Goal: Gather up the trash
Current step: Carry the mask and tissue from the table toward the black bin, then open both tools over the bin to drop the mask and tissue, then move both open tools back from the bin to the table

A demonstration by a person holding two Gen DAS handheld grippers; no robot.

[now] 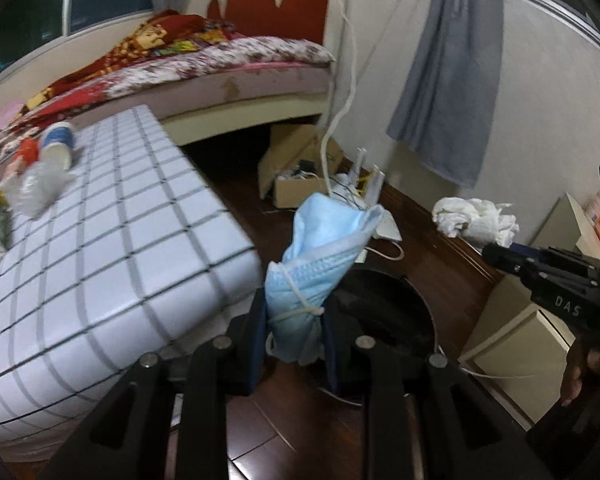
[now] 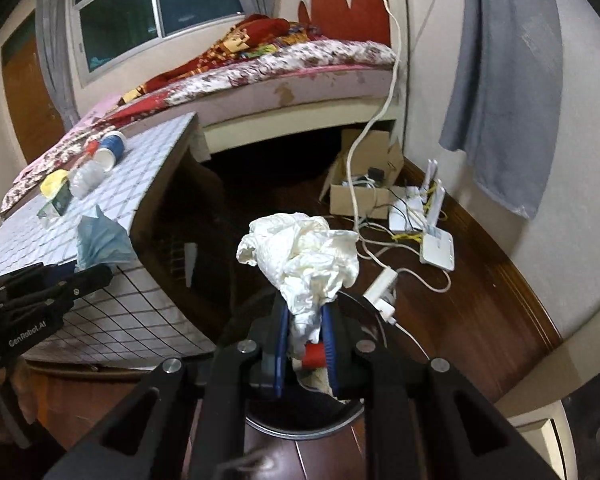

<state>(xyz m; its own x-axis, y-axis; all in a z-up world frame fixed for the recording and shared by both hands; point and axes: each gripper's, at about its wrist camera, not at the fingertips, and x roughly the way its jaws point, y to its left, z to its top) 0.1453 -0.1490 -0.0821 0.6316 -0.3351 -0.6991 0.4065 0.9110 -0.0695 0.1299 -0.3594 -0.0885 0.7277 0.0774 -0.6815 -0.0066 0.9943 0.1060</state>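
My left gripper (image 1: 296, 320) is shut on a crumpled blue face mask (image 1: 320, 256) with white ear loops, held over the edge of a round black bin (image 1: 396, 312) on the wooden floor. In the right wrist view the same mask (image 2: 100, 240) shows at the left above the left gripper (image 2: 88, 276). My right gripper (image 2: 306, 344) is shut on a wad of white tissue (image 2: 304, 256), directly above the black bin (image 2: 300, 428). The tissue (image 1: 476, 216) and right gripper (image 1: 496, 254) appear at the right of the left wrist view. A paper cup (image 2: 110, 150) and a crushed plastic bottle (image 2: 86, 176) lie on the checked table.
The white checked table (image 1: 100, 248) stands left of the bin, with a bed (image 2: 284, 68) behind it. A cardboard box (image 2: 364, 184), white routers (image 2: 436, 240) and cables lie on the floor by the wall. A grey cloth (image 2: 508, 80) hangs on the wall. A pale cabinet (image 1: 516, 344) stands at the right.
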